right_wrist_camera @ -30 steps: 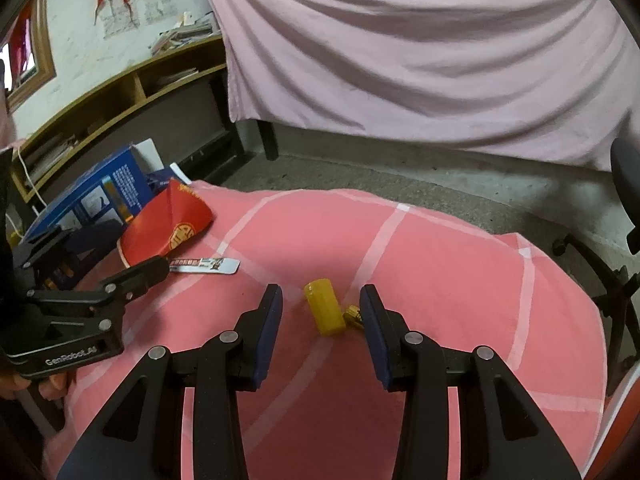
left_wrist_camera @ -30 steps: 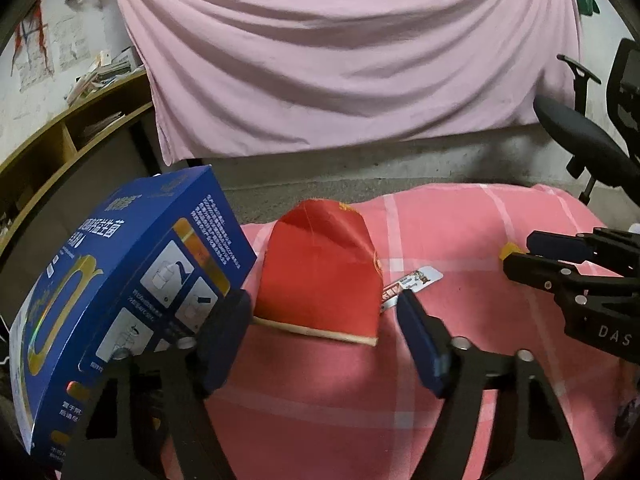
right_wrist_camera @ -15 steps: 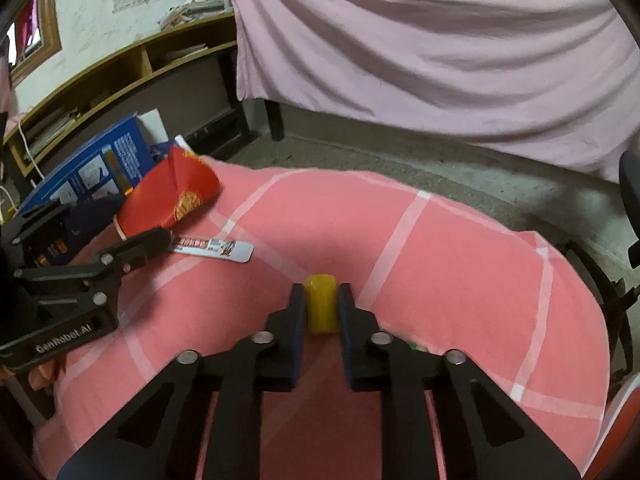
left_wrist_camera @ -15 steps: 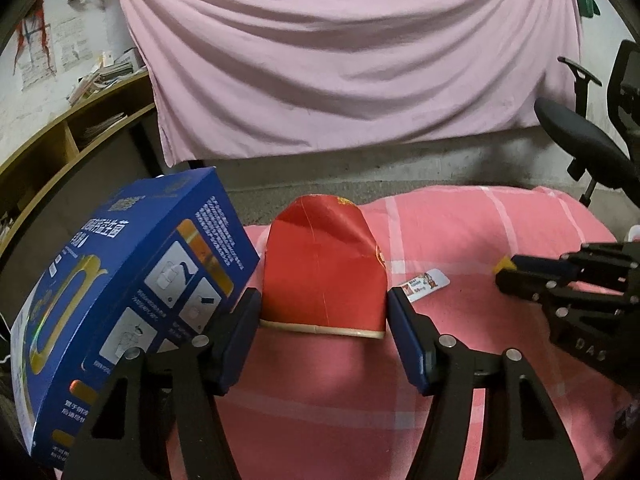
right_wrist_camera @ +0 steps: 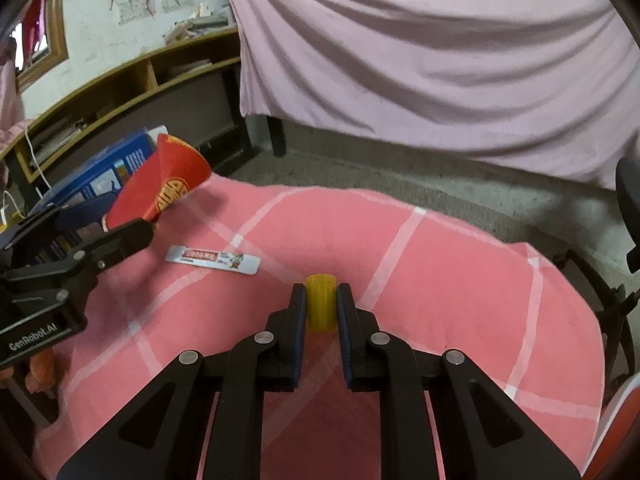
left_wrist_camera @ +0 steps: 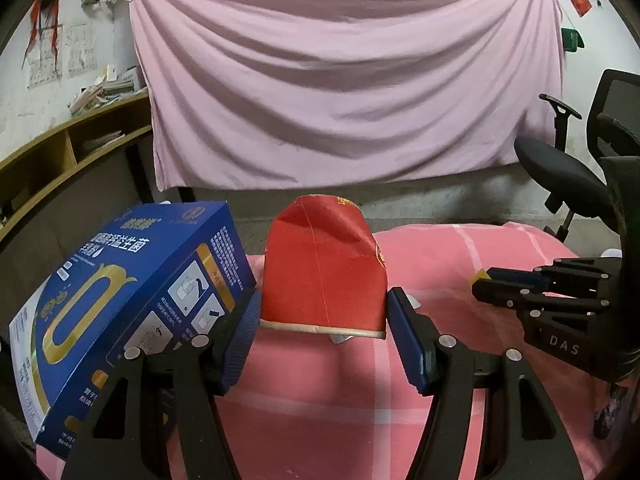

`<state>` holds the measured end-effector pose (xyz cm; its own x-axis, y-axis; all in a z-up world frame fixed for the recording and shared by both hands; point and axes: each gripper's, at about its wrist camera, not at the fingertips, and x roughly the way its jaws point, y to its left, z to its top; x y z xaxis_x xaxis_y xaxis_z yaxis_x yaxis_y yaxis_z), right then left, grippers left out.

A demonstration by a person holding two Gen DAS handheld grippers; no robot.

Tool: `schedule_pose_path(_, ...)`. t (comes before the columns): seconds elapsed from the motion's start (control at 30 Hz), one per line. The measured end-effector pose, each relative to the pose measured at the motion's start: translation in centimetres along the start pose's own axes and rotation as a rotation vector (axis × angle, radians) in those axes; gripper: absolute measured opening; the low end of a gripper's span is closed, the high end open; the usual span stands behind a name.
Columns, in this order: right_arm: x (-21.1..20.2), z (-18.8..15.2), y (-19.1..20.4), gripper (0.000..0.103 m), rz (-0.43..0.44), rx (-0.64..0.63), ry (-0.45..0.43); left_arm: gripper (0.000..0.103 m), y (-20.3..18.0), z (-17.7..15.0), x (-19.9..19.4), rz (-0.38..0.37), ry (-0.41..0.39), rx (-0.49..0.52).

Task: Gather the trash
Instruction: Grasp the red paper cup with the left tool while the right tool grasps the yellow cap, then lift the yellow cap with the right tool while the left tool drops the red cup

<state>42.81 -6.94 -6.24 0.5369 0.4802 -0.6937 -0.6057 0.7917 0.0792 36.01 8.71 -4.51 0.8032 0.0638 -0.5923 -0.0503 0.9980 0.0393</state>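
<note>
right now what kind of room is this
Probably a lived-in home room, perhaps a study or bedroom: a pink sheet hangs across the wall, wooden shelves hold papers, an office chair stands nearby, and a pink checked cloth covers the work surface.

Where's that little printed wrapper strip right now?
In the right wrist view, the wrapper strip lies flat on the pink blanket, left of the yellow tube and just below the red envelope.
</note>
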Motion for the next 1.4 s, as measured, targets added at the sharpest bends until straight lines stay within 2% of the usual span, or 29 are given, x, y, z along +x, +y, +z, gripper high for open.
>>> schedule_pose_path(0.2, -2.0, -0.2, 0.3, 0.013, -0.078, -0.001, -0.116, 0.058, 0.7, 0.1, -2.5, -0.095, -0.123, -0.089)
schedule_pose_path(0.27, -3.4, -0.4, 0.7, 0.013, -0.106, -0.009, -0.193, 0.058, 0.9, 0.2, -3.2, -0.103, -0.159, -0.112)
schedule_pose_path(0.57, -10.2, -2.8, 1.9, 0.013, -0.214, -0.014, -0.534, 0.058, -0.6, 0.5, -7.9, -0.057, -0.375, -0.113)
schedule_pose_path(0.67, -11.9, -3.6, 1.9, 0.013, -0.231, 0.004, -0.596, 0.058, -1.0, 0.6, -9.6, -0.057, -0.449, -0.11)
schedule_pose_path(0.73, -12.3, -4.0, 1.9, 0.013, -0.228, 0.011, -0.594, 0.058, -1.8, 0.6, -10.2, -0.052, -0.462, -0.099)
schedule_pose_path(0.83, -12.5, -4.3, 1.7, 0.013, -0.217, 0.021, -0.581, 0.058, -2.3, 0.7, -10.0, -0.047, -0.424, -0.072)
schedule_pose_path(0.9, -12.6, -4.5, 1.6, 0.013, -0.203, 0.023, -0.565, 0.058, -2.3, 0.8, -9.4, -0.062, -0.364, -0.074)
schedule_pose_path(1.23, -10.8, -4.2, 0.8, 0.013, -0.162, 0.063, -0.438, 0.06, -1.4, 1.6, -3.6, -0.176, 0.03, -0.182)
schedule_pose_path(1.3, -10.7, -4.3, 0.7, 0.013, -0.155, 0.075, -0.43, 0.061, -1.2, 1.9, -3.1, -0.223, 0.06, -0.203)
schedule_pose_path(1.4, -10.6, -4.3, 0.7, 0.013, -0.152, 0.074, -0.421, 0.064, -1.3, 2.4, -2.6, -0.242, 0.089, -0.206)
